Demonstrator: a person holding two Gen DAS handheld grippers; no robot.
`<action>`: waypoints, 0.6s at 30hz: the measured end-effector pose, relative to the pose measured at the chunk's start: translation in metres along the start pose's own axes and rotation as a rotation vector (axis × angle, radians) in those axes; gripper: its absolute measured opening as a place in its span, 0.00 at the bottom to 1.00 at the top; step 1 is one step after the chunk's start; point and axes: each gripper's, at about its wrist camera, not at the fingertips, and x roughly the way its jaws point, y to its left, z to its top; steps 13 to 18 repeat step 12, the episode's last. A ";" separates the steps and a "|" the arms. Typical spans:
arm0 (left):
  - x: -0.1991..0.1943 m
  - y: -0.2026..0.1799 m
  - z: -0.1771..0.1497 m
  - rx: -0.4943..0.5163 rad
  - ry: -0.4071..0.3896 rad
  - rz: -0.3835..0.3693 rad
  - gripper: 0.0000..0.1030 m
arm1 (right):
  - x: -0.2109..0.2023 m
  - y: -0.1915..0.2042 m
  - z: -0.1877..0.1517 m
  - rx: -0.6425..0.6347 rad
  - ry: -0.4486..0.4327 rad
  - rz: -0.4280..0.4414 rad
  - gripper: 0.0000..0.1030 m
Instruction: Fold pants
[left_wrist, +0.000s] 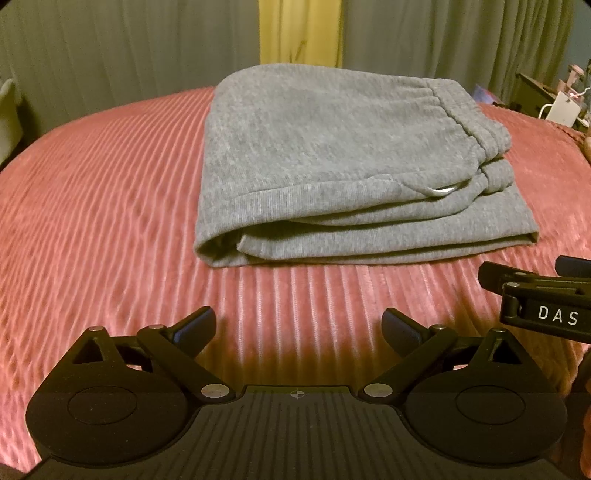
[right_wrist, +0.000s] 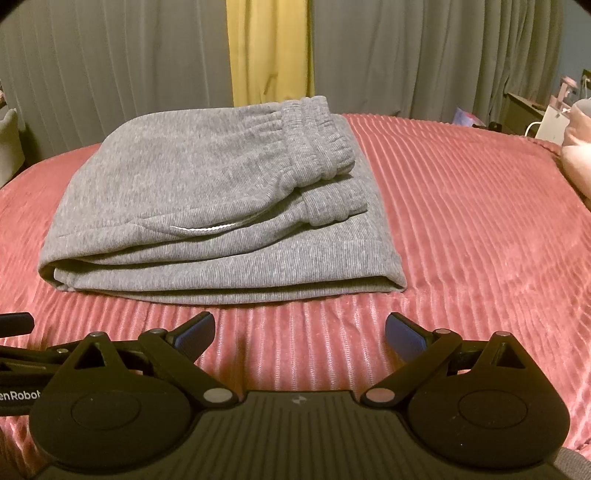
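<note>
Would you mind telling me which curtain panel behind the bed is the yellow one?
The narrow yellow curtain panel hangs straight behind the folded grey sweatpants, between two wider grey curtain panels.

Bare pink bedspread (right_wrist: 461, 221) open right of the folded grey pants (right_wrist: 207, 206) and along their near edge. Blocked at far side by curtains (right_wrist: 406, 55); clutter (right_wrist: 554, 122) far right.

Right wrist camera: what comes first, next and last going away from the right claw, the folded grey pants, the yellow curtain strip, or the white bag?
1. Folded grey pants: just ahead of the right claw, slightly left, on the pink bedspread.
2. White bag: far right, past the bed's edge.
3. Yellow curtain strip: straight ahead at the back, between grey curtains.
</note>
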 end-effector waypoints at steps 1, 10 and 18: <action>0.000 0.000 0.000 0.001 0.000 0.001 0.98 | 0.000 0.000 0.000 0.000 0.001 -0.001 0.96; -0.002 0.001 -0.001 -0.006 -0.015 0.006 0.98 | 0.001 0.000 0.000 -0.001 0.004 -0.008 0.96; -0.002 0.001 0.000 -0.005 -0.014 0.001 0.98 | 0.001 0.000 0.000 -0.002 0.004 -0.008 0.96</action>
